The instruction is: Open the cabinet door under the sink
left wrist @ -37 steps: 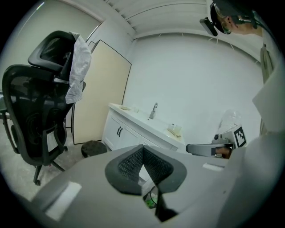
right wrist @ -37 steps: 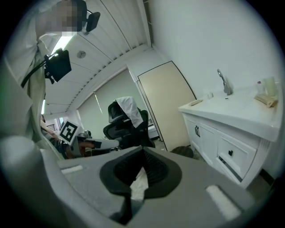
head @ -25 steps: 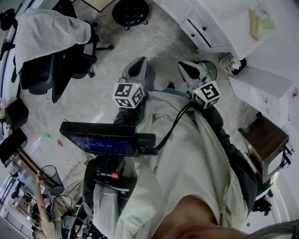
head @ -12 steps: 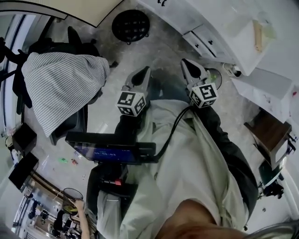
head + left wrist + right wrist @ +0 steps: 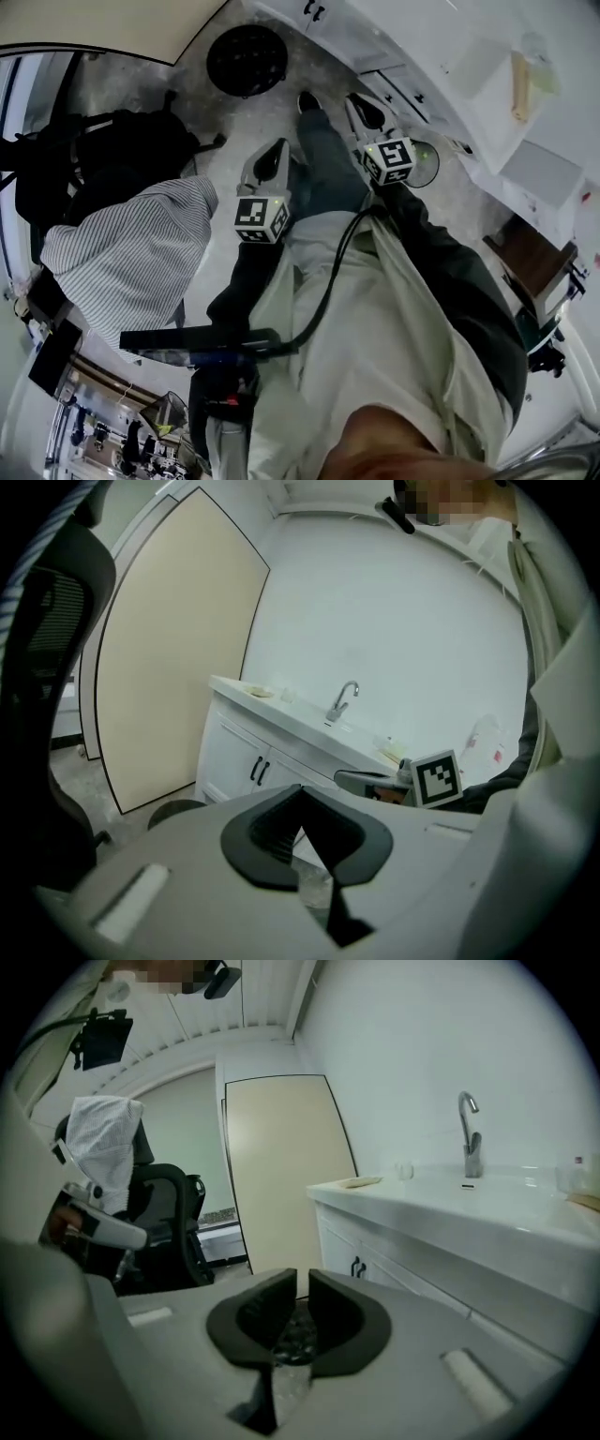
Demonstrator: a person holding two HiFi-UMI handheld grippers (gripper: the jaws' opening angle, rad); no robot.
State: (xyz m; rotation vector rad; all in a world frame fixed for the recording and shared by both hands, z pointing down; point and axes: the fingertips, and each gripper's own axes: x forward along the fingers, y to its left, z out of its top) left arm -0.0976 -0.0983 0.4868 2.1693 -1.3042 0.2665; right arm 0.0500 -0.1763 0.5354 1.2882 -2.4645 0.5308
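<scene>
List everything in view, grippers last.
cabinet: one, white, below the faucet, doors shut
handles: two, black, on the cabinet doors
faucet: one, chrome, atop the cabinet
panel: one, beige, left of the cabinet
chair: one, black, on the floor at left
cloth: one, striped, draped over the chair
round thing: one, black, on the floor near the cabinet
table: one, brown, far right
left gripper: grey, fingers together, empty
right gripper: grey, fingers opening, nothing between
</scene>
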